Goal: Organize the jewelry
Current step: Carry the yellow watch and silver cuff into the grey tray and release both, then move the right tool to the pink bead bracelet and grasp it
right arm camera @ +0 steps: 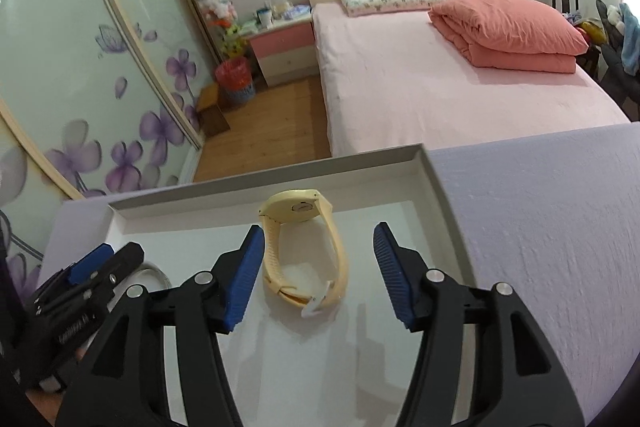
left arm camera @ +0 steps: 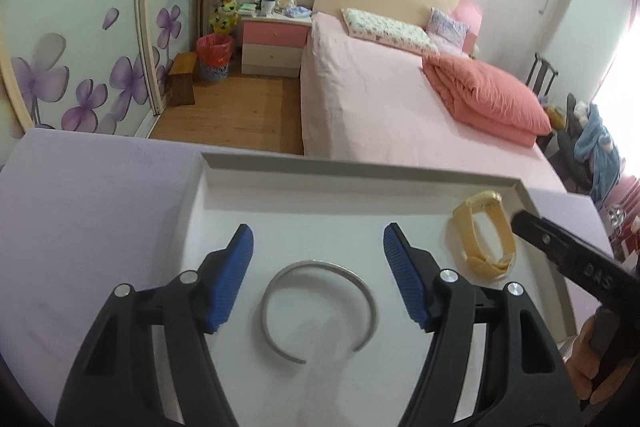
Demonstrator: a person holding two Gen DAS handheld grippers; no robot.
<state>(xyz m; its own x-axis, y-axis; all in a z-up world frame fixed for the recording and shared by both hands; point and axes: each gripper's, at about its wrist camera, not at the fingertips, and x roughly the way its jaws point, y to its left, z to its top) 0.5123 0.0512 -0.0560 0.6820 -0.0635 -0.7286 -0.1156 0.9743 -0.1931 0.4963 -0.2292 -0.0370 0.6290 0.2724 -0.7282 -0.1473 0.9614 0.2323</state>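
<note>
A white tray (left arm camera: 360, 173) sits on a lilac cloth. In the left wrist view a silver open bangle (left arm camera: 318, 307) lies flat in the tray between the open blue pads of my left gripper (left arm camera: 318, 247), which is empty. A cream-yellow watch (left arm camera: 486, 235) stands on its edge near the tray's far right corner. In the right wrist view the watch (right arm camera: 304, 255) stands between the open pads of my right gripper (right arm camera: 319, 241), untouched. The tray rim (right arm camera: 280, 171) runs behind it. The left gripper (right arm camera: 100, 263) shows at the left, hiding most of the bangle (right arm camera: 156, 275).
The lilac cloth (left arm camera: 92, 211) covers the table around the tray. Beyond the table edge are a pink bed (left arm camera: 400, 99), a pink nightstand (left arm camera: 274, 41), a red bin (left arm camera: 214, 57) and a floral wardrobe door (left arm camera: 72, 39). The right gripper's black body (left arm camera: 572, 259) crosses the tray's right side.
</note>
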